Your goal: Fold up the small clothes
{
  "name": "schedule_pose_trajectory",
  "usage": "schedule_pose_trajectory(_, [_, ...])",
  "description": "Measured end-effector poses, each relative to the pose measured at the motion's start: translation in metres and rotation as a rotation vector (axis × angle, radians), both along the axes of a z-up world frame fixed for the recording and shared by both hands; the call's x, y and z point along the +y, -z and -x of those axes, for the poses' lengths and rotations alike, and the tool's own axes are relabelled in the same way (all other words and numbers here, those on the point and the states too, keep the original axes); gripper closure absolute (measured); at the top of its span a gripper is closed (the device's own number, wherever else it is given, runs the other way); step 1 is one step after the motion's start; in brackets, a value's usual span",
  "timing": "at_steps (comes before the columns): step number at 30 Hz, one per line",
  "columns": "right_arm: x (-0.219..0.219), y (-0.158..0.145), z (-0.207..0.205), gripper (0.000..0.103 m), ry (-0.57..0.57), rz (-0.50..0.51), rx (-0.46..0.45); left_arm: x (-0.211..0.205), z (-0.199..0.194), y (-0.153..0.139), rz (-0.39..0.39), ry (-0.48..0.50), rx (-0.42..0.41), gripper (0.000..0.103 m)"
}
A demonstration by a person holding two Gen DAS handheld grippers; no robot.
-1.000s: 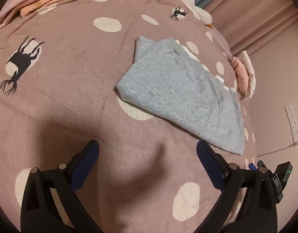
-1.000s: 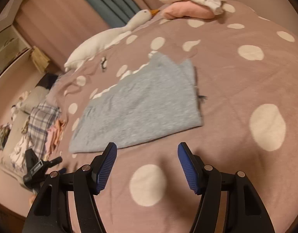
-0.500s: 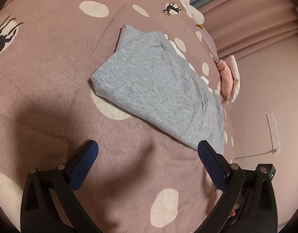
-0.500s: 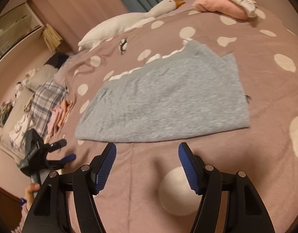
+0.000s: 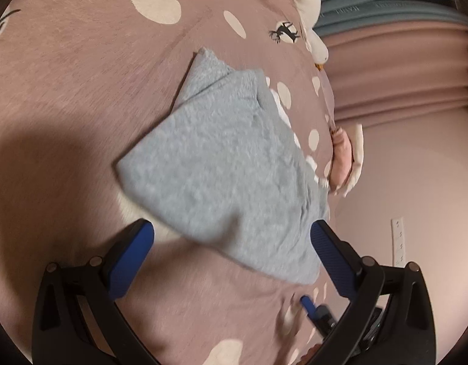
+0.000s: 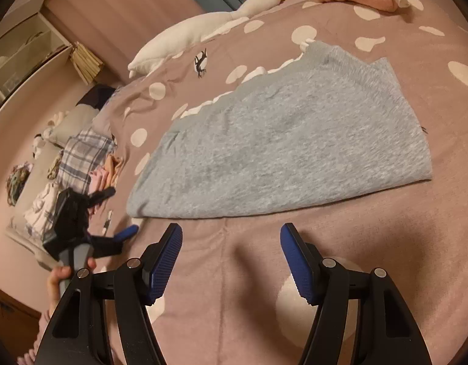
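Tools have closed in on the grey garment (image 5: 227,164) on the bed (image 5: 66,76); left tool (image 5: 234,254) released at its 6 o'clock edge; right tool (image 6: 230,258) released, short; next fold looks imminent

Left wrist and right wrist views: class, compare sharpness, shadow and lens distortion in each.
Left wrist view: grey garment smeared by motion blur, big shadow on the bedspread at left. Right wrist view: sharper knit, shadow under the open right gripper. Both: fisheye bending, dark corners.

Both black two-finger tools with blue ribbed pads — left tool (image 5: 232,248), right tool (image 6: 230,257) — angle downward, jaws spread wide, gripping nothing.
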State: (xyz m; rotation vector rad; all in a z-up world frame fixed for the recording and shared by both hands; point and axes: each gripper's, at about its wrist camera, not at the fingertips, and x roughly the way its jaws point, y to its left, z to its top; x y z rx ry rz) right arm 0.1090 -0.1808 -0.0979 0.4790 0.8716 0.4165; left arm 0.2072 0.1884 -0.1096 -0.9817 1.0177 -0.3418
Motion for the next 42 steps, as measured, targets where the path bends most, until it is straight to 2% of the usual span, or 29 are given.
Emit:
schedule_pose_trajectory(4, [-0.003, 0.001, -0.001, 0.036, 0.003, -0.009, 0.002, 0.001, -0.013, 0.001, 0.021, -0.031, 0.005, 0.000])
schedule_pose_trajectory(13, [-0.008, 0.012, -0.004, 0.036, 0.024, -0.007, 0.027, -0.004, -0.034, 0.001, -0.021, -0.044, -0.003, 0.000])
schedule_pose_trajectory(23, [0.004, 0.010, -0.016, 0.036, 0.003, 0.025, 0.024, -0.006, -0.049, 0.001, -0.061, -0.061, -0.003, 0.002])
schedule_pose_trajectory(26, [0.009, 0.009, -0.022, 0.036, -0.005, 0.032, 0.021, -0.007, -0.047, -0.001, -0.109, -0.062, -0.013, 0.011])
schedule_pose_trajectory(28, [0.014, 0.007, -0.025, 0.036, -0.012, 0.044, 0.016, -0.008, -0.047, -0.002, -0.157, -0.063, -0.010, 0.025])
schedule_pose_trajectory(30, [0.018, 0.005, -0.030, 0.036, -0.018, 0.056, 0.007, -0.007, -0.048, -0.002, -0.203, -0.059, -0.002, 0.043])
schedule_pose_trajectory(31, [0.020, 0.004, -0.032, 0.036, -0.019, 0.061, 0.002, -0.005, -0.049, 0.000, -0.212, -0.060, 0.001, 0.048])
schedule_pose_trajectory(33, [0.024, -0.001, -0.038, 0.036, -0.015, 0.080, -0.011, -0.001, -0.050, 0.003, -0.216, -0.065, 0.010, 0.066])
schedule_pose_trajectory(34, [0.026, -0.003, -0.041, 0.036, -0.010, 0.096, -0.017, 0.002, -0.050, 0.004, -0.221, -0.072, 0.010, 0.071])
schedule_pose_trajectory(40, [0.038, -0.021, -0.068, 0.037, 0.010, 0.162, -0.065, -0.003, -0.047, -0.005, -0.240, -0.029, -0.064, 0.078])
schedule_pose_trajectory(42, [0.045, -0.028, -0.080, 0.041, -0.009, 0.174, -0.080, -0.007, -0.046, -0.015, -0.236, -0.014, -0.102, 0.080])
